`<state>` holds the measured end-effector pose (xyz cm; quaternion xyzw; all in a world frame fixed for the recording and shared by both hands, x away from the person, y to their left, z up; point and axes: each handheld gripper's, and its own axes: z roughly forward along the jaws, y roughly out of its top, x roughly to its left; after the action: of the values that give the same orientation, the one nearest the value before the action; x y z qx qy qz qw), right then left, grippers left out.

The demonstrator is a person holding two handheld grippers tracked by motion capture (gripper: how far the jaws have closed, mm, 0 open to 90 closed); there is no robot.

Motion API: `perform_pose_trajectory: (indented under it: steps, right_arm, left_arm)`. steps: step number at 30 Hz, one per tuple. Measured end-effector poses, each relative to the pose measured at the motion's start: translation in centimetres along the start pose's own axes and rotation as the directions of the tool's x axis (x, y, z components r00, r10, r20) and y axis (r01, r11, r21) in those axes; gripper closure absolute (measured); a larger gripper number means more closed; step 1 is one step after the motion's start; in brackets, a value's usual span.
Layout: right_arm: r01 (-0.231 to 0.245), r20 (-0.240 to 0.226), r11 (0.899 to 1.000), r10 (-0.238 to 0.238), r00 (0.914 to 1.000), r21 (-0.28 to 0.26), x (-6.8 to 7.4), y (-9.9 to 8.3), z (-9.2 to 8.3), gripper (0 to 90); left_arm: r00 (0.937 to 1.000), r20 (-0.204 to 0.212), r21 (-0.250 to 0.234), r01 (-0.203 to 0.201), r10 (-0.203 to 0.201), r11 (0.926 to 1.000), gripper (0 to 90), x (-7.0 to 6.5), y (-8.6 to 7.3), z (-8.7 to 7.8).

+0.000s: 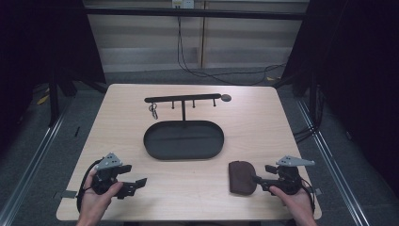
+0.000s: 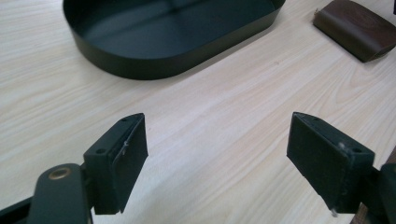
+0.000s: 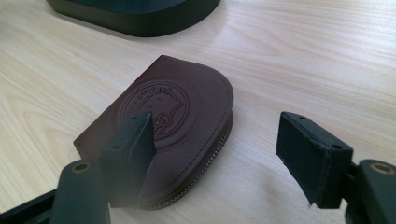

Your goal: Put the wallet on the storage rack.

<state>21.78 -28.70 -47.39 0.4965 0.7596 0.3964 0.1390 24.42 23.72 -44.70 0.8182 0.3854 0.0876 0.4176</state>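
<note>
The brown leather coin pouch (image 1: 242, 177) lies flat on the pale wood surface (image 1: 244, 122), near the front right, just right of the black oval tray (image 1: 183, 140). It has one rounded end, a round embossed stamp on top and a zip along its curved edge.

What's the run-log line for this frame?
left gripper: open, over bare table | right gripper: open, astride brown pouch edge | oval tray: empty
</note>
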Motion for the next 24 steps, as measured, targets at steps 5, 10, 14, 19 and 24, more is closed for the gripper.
perform_pose_trajectory:
  steps: [5, 10, 14, 19, 24]
  right_arm:
    - [0.015, 0.01, 1.0, -0.015, 0.9998, 0.016, 0.0, 0.2, -0.1, 31.2]
    - [0.019, -0.002, 1.0, -0.019, 0.9998, 0.024, 0.7, 1.1, -0.4, 29.9]
    - [0.024, -0.048, 0.994, -0.019, 0.9986, 0.105, 1.2, 2.3, -0.2, 25.0]
    - [0.048, -0.069, 0.974, -0.033, 0.997, 0.221, 1.4, 3.7, 1.2, 18.2]
    - [0.022, -0.076, 0.958, -0.001, 0.9971, 0.287, 0.7, 5.2, 2.2, 17.2]
  left_arm:
    - [0.9993, -0.034, 0.011, -0.014, 0.014, 0.9998, 19.5, -0.1, -2.0, -0.1]
    - [0.9997, 0.009, 0.015, -0.021, 0.021, 0.9997, 19.5, -0.5, -2.6, -0.2]
    - [0.9988, 0.024, 0.02, -0.044, 0.044, 0.9988, 18.8, -1.2, -2.7, -0.1]
    - [0.9992, 0.034, 0.019, -0.023, 0.023, 0.9996, 17.1, -1.1, -2.6, 0.2]
    - [1.0, 0.002, -0.003, -0.002, 0.002, 1.0, 17.2, -0.8, -2.4, 0.3]
